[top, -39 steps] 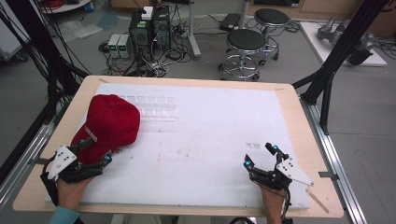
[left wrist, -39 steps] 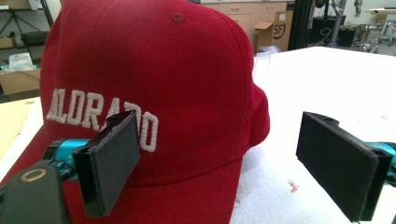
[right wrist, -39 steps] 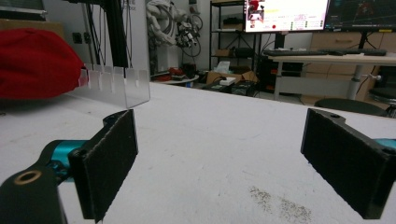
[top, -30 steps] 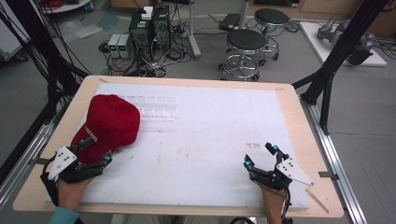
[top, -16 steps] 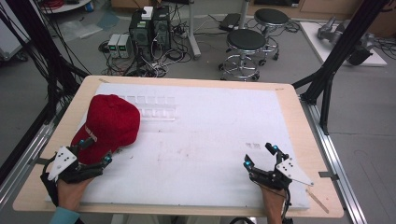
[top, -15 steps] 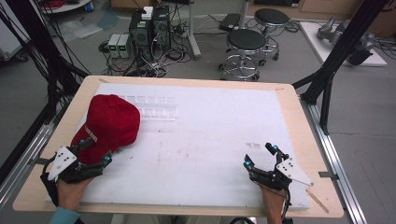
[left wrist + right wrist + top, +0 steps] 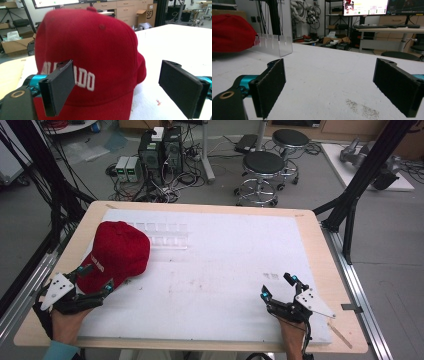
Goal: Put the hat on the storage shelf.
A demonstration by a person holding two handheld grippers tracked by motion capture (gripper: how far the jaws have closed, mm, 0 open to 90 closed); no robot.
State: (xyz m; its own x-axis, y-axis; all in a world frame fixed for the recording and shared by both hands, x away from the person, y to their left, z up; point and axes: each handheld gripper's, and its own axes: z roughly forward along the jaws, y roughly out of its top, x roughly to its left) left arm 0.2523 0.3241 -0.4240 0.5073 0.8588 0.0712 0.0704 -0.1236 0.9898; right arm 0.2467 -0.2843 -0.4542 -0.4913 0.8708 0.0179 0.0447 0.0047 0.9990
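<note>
— At the left of the frame, the red cap (image 7: 117, 254) lay on the white board (image 7: 225, 270), didn't it?
— Yes; through the earlier pictures we saw nothing shift, so we judged no grasp had begun.
— And our left gripper (image 7: 95, 277)?
— Jaws wide, at the cap's brim, one jaw in front of its white lettering; we couldn't tell whether they touched it.
— Our right gripper (image 7: 278, 286)?
— Wide too, empty, at the lower right, well apart from the cap. A clear plastic rack (image 7: 162, 235) stood just beside the crown.

1. A wooden table (image 7: 320, 235) carries a white board (image 7: 230, 270) over most of its top.
2. On the board lie a red cap (image 7: 116, 254) and a clear slotted rack (image 7: 162, 235).
</note>
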